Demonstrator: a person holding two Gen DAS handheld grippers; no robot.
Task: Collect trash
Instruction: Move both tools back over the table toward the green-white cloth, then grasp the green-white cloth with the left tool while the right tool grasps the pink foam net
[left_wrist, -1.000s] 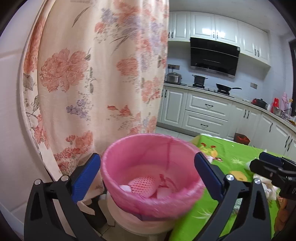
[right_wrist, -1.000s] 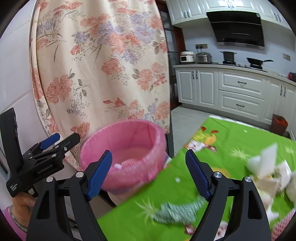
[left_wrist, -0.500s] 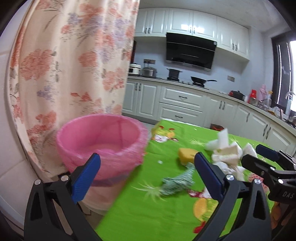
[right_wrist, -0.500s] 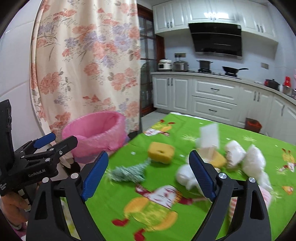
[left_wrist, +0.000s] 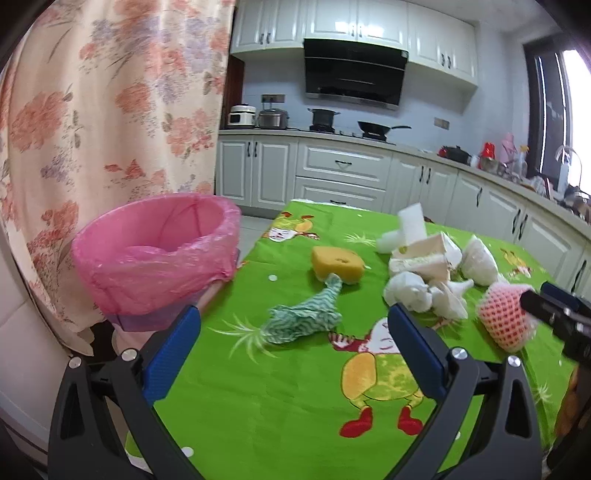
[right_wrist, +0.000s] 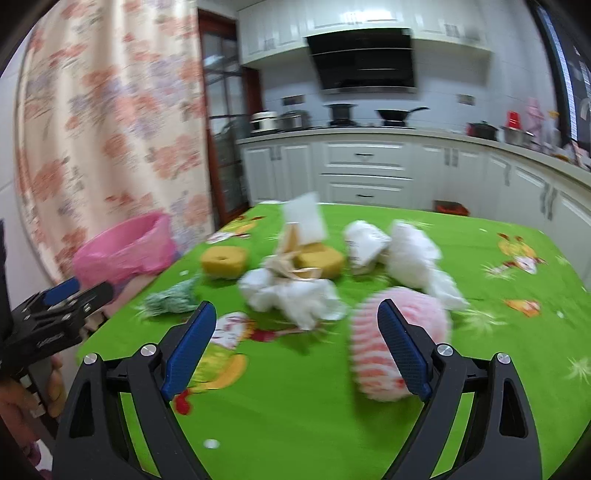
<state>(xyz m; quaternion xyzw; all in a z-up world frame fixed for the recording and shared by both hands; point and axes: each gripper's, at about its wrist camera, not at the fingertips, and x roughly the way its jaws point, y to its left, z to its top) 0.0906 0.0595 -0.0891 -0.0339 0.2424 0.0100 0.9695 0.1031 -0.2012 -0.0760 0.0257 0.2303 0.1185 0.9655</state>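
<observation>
Here, in the left wrist view, your left gripper (left_wrist: 293, 338) stands wide open and holds nothing; between its blue pads you look down on the green printed tablecloth (left_wrist: 280, 406). The crumpled green-and-white woven cloth (left_wrist: 303, 317) lies just in front of it, its tail touching the yellow foam sponge block (left_wrist: 336, 264). The bin lined with a pink plastic bag (left_wrist: 159, 258) stands beside the left edge of the table. To the right is the heap of white crumpled paper and foam pieces (left_wrist: 424, 266), and near your right gripper (left_wrist: 554, 314) the pink foam fruit net (left_wrist: 504, 319) lies on the table.

In the right wrist view, which is blurred, the right gripper (right_wrist: 295, 341) is also fully spread and empty. The pink foam fruit net (right_wrist: 373, 343) lies partly behind its right pad, not clamped. The white heap (right_wrist: 295, 295) is just beyond the fingers, and the bin (right_wrist: 125, 247) is far to the left.

I judge all this trash very light and soft. The net will squash easily, so take it across its middle. The paper pieces are loose, and pinching one bunched fold should work best. The cloth may drag the sponge if you lift it by the tail.
</observation>
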